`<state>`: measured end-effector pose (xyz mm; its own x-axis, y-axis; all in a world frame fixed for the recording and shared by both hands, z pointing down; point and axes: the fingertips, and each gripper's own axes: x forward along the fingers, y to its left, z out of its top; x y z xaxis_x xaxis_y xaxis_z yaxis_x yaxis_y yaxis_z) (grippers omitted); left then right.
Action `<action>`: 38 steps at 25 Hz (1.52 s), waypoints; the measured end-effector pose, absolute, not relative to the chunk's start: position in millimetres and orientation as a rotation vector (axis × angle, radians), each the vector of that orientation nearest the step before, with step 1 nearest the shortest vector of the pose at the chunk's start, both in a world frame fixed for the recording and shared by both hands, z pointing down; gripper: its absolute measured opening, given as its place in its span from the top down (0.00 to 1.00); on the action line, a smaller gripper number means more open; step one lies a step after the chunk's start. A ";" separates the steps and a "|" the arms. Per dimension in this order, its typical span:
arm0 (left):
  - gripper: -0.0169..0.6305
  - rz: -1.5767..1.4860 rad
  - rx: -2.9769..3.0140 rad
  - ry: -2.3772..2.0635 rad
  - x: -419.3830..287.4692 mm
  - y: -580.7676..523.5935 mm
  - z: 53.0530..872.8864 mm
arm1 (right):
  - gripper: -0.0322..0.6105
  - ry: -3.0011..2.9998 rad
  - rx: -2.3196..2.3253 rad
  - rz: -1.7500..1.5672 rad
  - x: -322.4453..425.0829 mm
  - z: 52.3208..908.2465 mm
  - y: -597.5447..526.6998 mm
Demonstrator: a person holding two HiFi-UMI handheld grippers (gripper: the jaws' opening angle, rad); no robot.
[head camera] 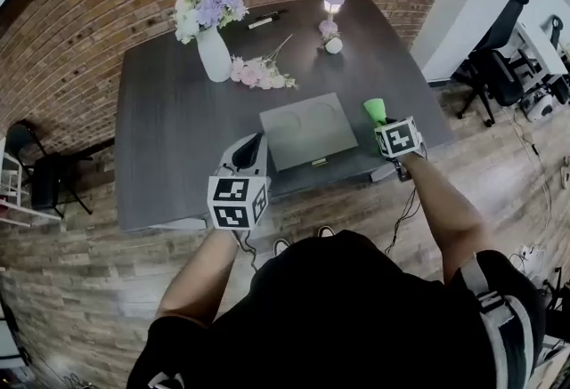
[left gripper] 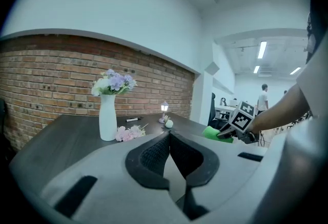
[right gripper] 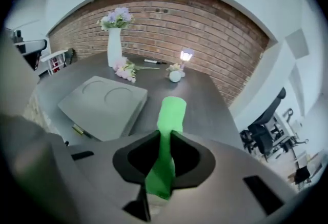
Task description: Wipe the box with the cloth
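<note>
A flat grey box [head camera: 307, 129] with two round impressions in its lid lies near the front edge of the dark table [head camera: 169, 111]; the right gripper view shows the box [right gripper: 102, 100] to the left of the jaws. My right gripper [head camera: 383, 123] [right gripper: 164, 135] is shut on a rolled green cloth [head camera: 375, 109] [right gripper: 171, 113], held just off the box's right side. My left gripper [head camera: 252, 148] [left gripper: 169, 137] hovers at the box's front left corner, shut with nothing in it. In the left gripper view the cloth [left gripper: 214, 133] shows at the right.
A white vase of flowers [head camera: 212, 49], loose pink flowers [head camera: 258, 73], a small lamp [head camera: 332, 3], a white ball [head camera: 334, 45] and a marker [head camera: 264, 20] sit at the back of the table. An office chair [head camera: 499, 58] stands at the right, a brick wall behind.
</note>
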<state>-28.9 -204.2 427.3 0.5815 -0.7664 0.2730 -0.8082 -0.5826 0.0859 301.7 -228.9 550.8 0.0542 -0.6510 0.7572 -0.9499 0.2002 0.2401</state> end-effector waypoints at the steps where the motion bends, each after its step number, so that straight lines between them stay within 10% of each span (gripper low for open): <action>1: 0.96 0.301 2.613 -1.315 -20.0 -206.9 425.3 | 0.86 -1.671 1.554 0.456 314.3 543.1 -230.7; 18: 0.96 0.144 2.669 -1.444 25.7 -238.2 345.8 | 0.86 -2.436 1.662 -0.054 177.8 324.1 -269.6; 38: 0.96 0.173 2.671 -1.443 35.4 -228.0 346.2 | 0.86 -2.566 1.562 -0.111 157.4 308.0 -258.6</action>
